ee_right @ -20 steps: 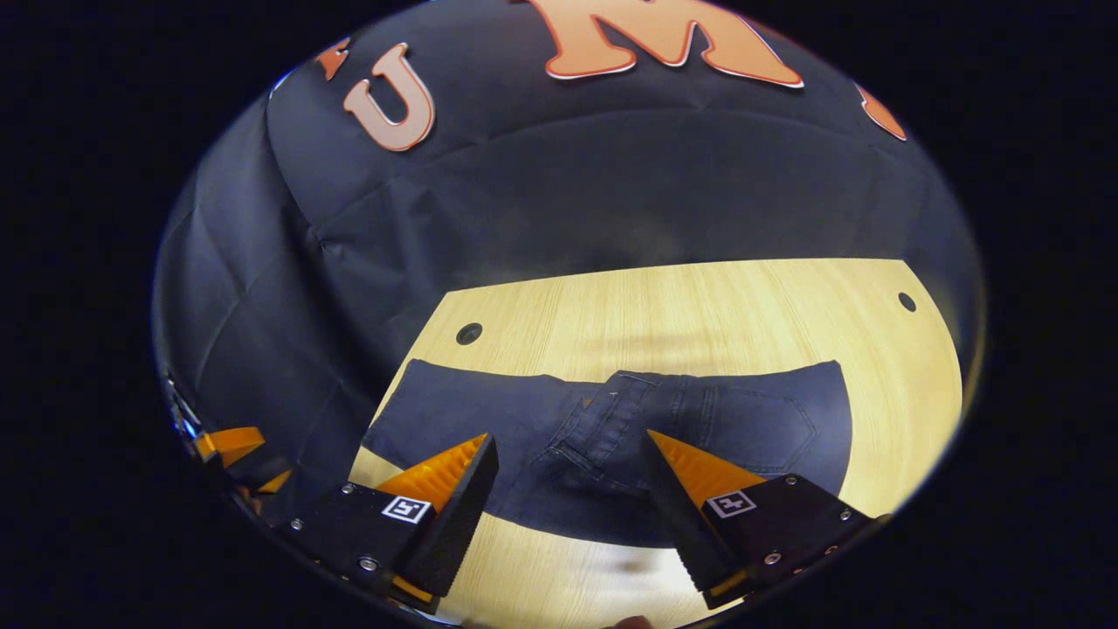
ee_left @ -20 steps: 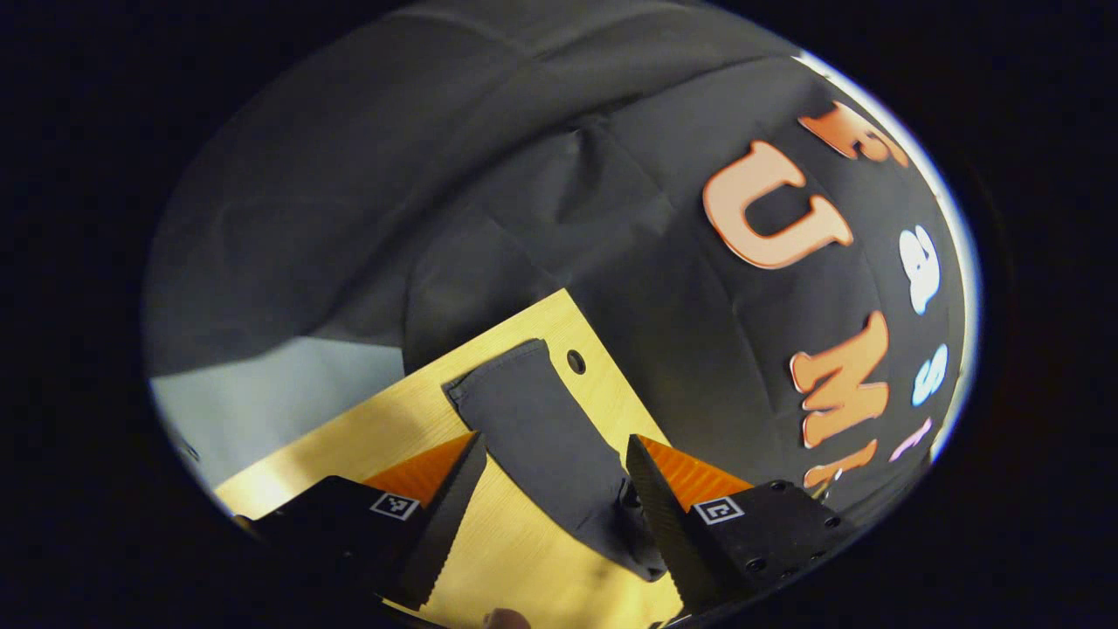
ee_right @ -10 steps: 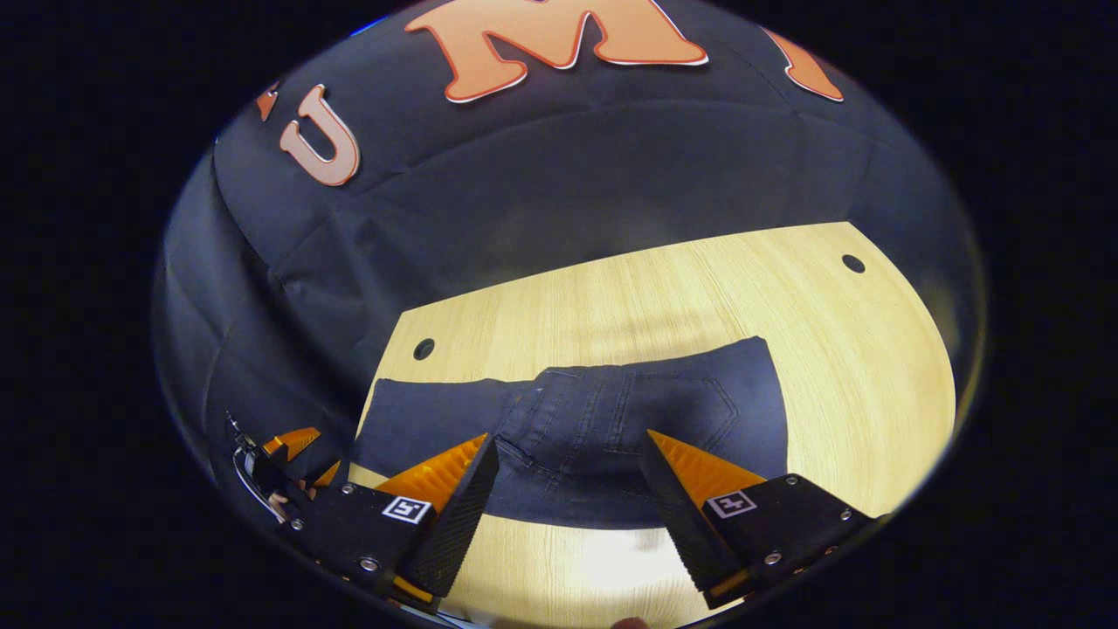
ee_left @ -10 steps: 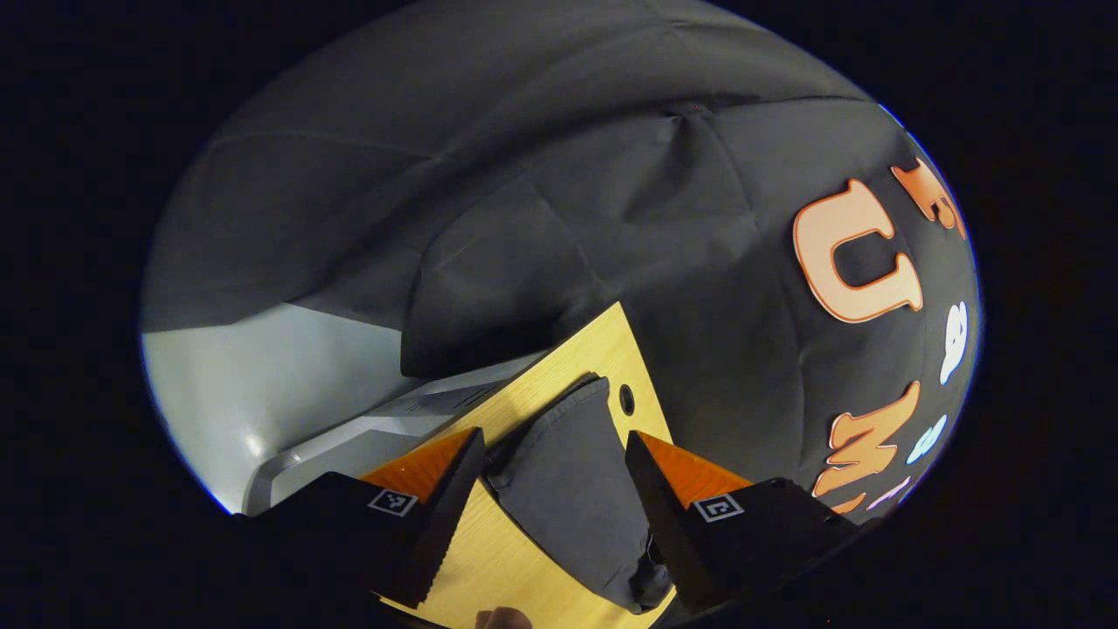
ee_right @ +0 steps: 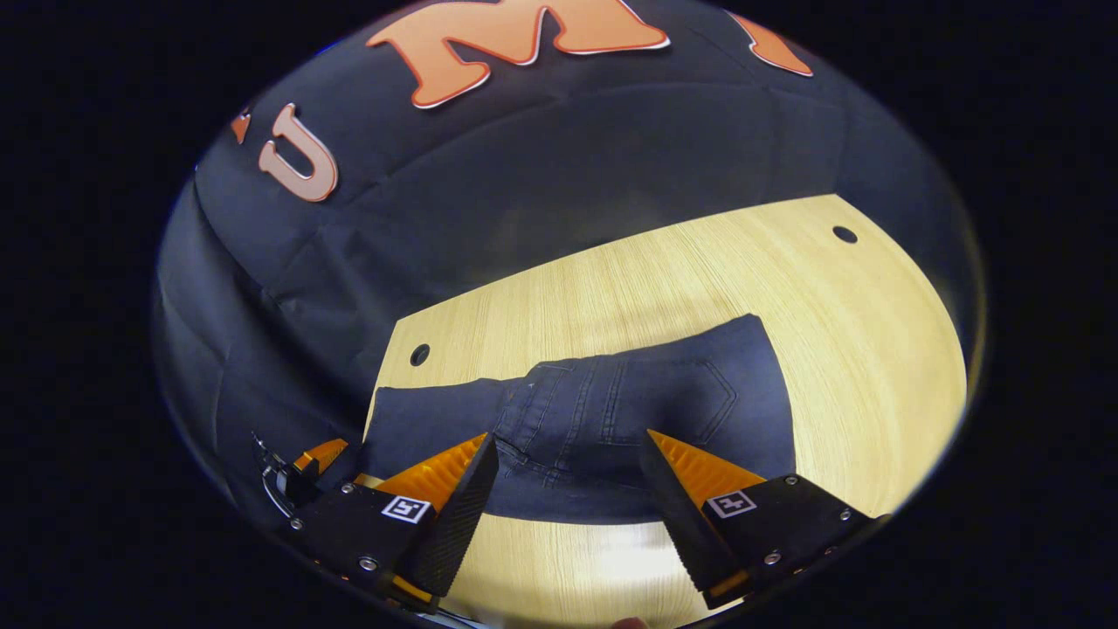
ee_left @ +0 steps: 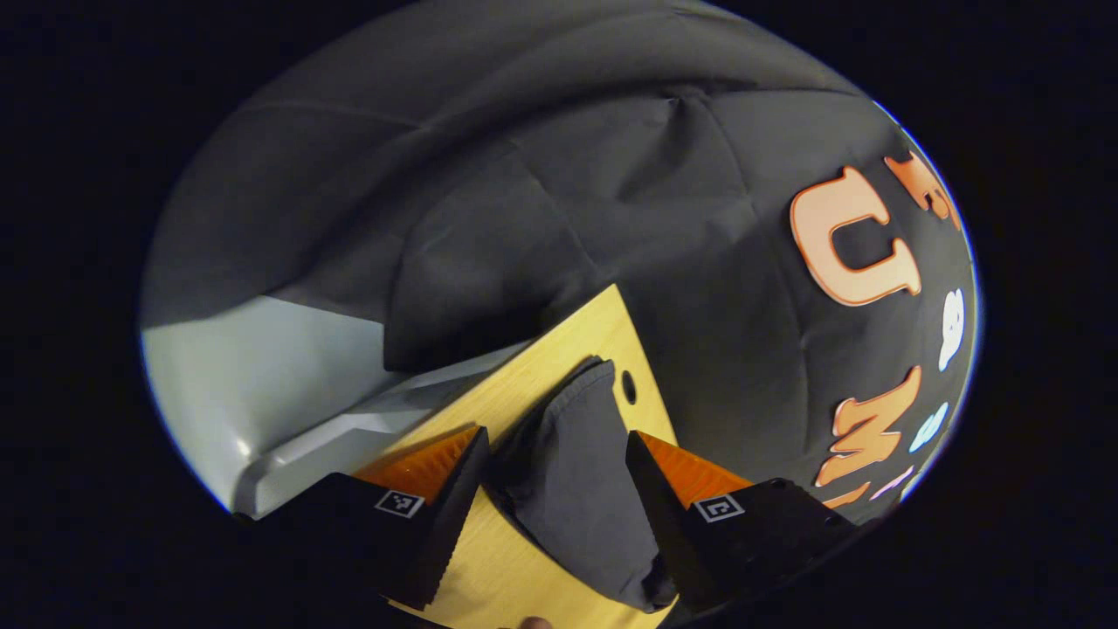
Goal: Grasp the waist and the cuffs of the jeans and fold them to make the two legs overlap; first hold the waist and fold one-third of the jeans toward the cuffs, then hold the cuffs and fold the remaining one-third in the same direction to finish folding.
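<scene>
- Right gripper view: table (ee_right: 664,279), pale wood, carries the jeans (ee_right: 611,419), lying flat near its front edge.
- Jeans: dark denim, soft, prob. heavy and limp; take waist and cuffs at the hems.
- Your right gripper (ee_right: 568,472): spread, nothing held, over the waist.
- Left gripper (ee_left: 550,480): spread, astride the leg end, not clamped.

The dark blue denim jeans (ee_right: 603,419) lie folded flat on the light wooden table (ee_right: 838,349), back pocket facing up, one narrow end reaching the table's hole (ee_left: 628,386).
</scene>
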